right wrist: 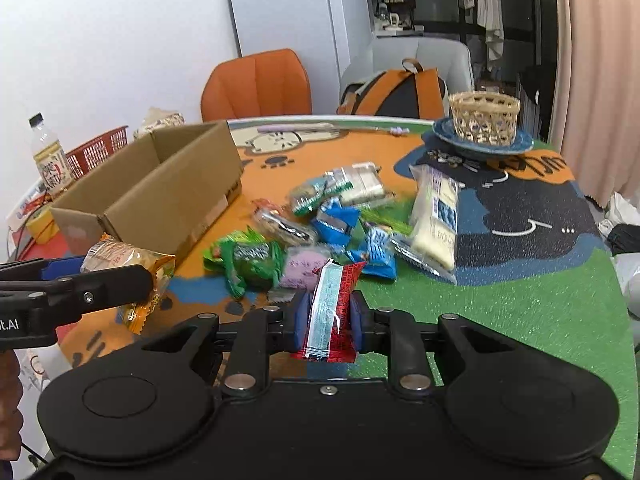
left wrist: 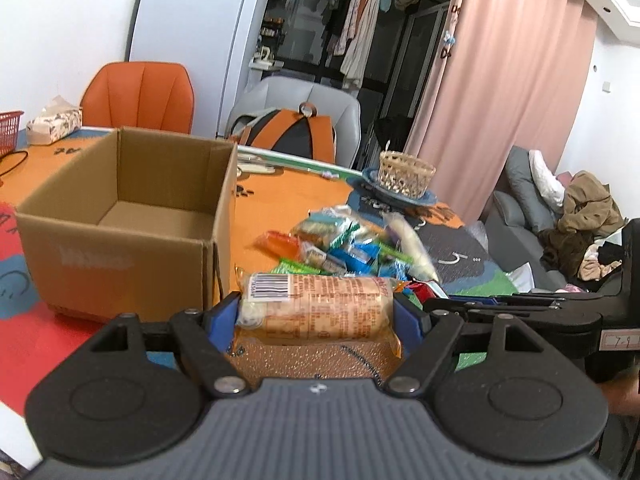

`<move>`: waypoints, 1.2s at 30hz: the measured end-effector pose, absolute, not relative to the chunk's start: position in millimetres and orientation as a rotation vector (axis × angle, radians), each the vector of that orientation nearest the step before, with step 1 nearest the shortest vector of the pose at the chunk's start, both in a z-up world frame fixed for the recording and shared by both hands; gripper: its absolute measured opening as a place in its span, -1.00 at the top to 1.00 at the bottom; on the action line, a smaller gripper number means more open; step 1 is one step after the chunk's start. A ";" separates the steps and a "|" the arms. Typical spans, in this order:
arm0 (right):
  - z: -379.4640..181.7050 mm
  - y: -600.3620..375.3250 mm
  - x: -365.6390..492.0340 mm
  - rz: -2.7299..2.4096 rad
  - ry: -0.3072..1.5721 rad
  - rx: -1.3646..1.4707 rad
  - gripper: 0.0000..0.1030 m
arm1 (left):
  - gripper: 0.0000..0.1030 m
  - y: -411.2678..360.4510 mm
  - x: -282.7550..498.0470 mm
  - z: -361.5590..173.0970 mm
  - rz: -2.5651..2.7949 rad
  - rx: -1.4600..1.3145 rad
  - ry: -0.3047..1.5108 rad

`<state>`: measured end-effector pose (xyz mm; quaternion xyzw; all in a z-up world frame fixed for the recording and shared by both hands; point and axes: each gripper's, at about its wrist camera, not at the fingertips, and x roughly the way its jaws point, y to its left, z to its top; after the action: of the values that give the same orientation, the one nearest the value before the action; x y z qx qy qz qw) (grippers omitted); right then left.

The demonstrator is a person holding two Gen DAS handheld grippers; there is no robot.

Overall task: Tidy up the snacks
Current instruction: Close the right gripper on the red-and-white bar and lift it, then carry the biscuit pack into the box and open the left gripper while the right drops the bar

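I am gripping an orange snack pack point(left wrist: 316, 312) crosswise in my left claw point(left wrist: 318, 314), its long axis running from pad to pad. The cardboard box point(left wrist: 120, 216) is sitting open on the desk point(right wrist: 520, 300) just ahead and to the left, nearer this hand. My right claw point(right wrist: 330, 316) is clenching a red snack packet point(right wrist: 332, 308) upright, above the snack pile point(right wrist: 340, 224), farther from the box.
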<state>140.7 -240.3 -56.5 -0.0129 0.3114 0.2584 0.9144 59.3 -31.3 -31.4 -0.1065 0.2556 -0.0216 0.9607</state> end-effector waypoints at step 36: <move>7.1 -157.7 138.6 0.720 0.509 -0.005 0.56 | -0.50 40.3 49.4 15.2 0.104 -0.251 0.358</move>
<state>138.6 -157.7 7.1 -0.0022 0.2462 0.3485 0.9044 49.4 40.3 15.2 -0.1245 0.1775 0.0517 0.9749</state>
